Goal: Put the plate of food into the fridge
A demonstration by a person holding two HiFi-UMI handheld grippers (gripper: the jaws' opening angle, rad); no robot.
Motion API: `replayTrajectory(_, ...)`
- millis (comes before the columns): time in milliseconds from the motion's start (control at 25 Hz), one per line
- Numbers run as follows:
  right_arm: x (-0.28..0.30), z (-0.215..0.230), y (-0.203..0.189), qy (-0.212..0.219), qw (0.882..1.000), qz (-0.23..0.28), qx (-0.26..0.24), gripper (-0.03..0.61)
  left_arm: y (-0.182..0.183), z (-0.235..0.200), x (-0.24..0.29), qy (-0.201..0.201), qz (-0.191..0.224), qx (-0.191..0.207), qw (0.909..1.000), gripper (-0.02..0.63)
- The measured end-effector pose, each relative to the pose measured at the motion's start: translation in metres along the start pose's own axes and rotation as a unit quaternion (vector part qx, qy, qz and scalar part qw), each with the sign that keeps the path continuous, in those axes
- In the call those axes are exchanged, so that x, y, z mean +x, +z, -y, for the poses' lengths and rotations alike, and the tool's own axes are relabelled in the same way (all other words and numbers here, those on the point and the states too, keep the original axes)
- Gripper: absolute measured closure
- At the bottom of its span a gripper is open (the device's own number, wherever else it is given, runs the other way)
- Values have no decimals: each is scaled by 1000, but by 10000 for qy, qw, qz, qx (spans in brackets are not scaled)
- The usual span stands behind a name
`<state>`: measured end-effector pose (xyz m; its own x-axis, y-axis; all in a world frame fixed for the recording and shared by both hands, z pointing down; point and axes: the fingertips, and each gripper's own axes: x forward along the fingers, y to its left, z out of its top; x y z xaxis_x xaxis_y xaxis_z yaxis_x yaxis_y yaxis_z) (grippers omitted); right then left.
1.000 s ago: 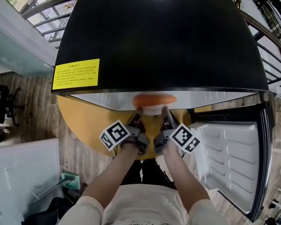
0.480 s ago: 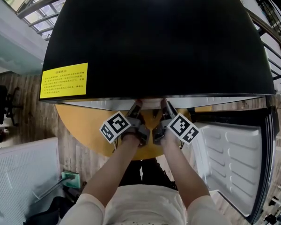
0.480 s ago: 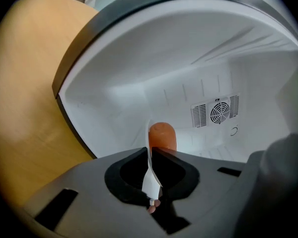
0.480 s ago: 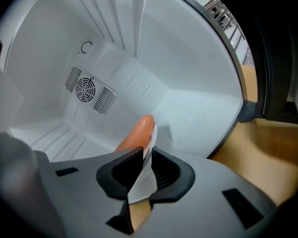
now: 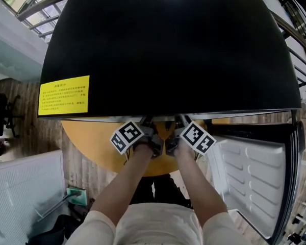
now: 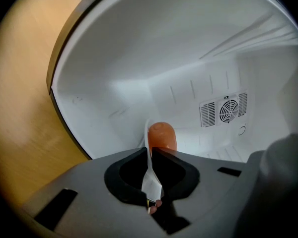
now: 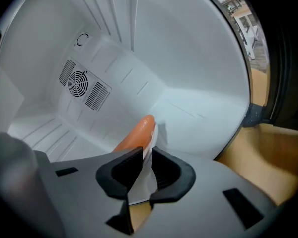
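Jaws of your left gripper [image 6: 149,151] and your right gripper [image 7: 146,151] each clamp the rim of the white plate [image 6: 151,182], its orange food [image 6: 161,135] inside the fridge [image 6: 188,58].

The left gripper [image 6: 150,156] and right gripper [image 7: 143,158] have smooth grey moulded bodies with black bracket-shaped jaws, ribbed inside. The left cube [image 5: 126,136] and right cube [image 5: 196,137] are white with black square markers. The person wears a cream short-sleeved shirt [image 5: 158,224] and what seem to be dark trousers [image 5: 160,185].
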<state>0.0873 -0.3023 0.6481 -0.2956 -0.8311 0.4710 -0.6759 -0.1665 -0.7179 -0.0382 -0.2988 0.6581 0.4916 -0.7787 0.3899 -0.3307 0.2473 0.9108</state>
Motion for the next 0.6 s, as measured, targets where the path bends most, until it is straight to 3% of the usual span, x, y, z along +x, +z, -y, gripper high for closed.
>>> replayTrajectory(600, 6, 6, -4, -343, 9974, -203, -607, 495, -3, -7, 5, 236, -141, 269, 9993, 571)
